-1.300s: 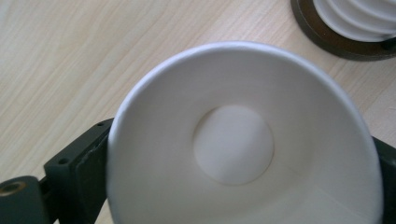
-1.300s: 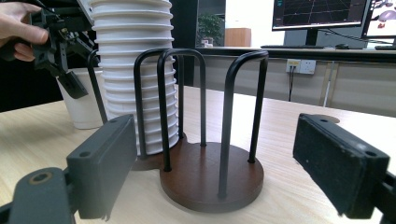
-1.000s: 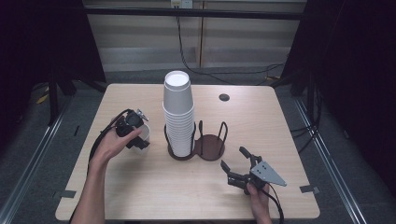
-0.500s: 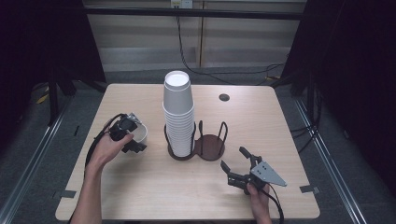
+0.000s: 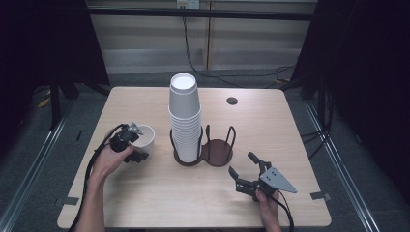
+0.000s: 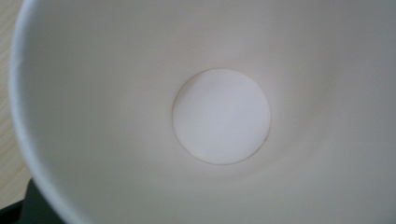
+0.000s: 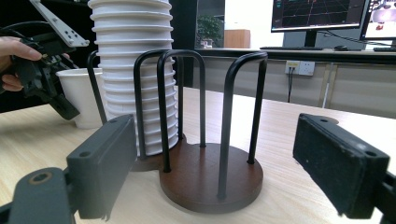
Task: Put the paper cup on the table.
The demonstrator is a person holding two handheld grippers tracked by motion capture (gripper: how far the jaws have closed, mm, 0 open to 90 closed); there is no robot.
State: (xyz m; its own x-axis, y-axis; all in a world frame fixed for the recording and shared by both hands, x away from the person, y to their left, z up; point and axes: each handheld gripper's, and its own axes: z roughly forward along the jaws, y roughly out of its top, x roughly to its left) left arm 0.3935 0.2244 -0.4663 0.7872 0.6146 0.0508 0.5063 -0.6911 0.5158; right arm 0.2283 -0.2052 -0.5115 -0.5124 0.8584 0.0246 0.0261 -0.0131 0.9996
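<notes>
A white paper cup (image 5: 145, 137) stands upright on the table left of the holder. My left gripper (image 5: 137, 144) is at the cup's near-left rim. Its jaws have just been closing, with the cup's wall between them. The left gripper view looks straight down into the cup (image 6: 219, 116). The right gripper view shows this cup (image 7: 83, 95) with the left gripper (image 7: 60, 103) on its rim. A tall stack of white cups (image 5: 184, 116) fills one ring of the dark wire holder (image 5: 217, 151). My right gripper (image 5: 241, 164) rests open on the table in front of the holder's empty ring (image 7: 210, 179).
A small dark hole (image 5: 232, 100) sits in the tabletop at the back right. Cables trail from both grippers off the near edge. The stack (image 7: 135, 70) rises well above the holder's wire loops. Bare wood lies between the two hands.
The left hand has sunk and shifted a little toward the near left, and the cup's open mouth now shows beside it. The right hand and gripper have stayed put.
</notes>
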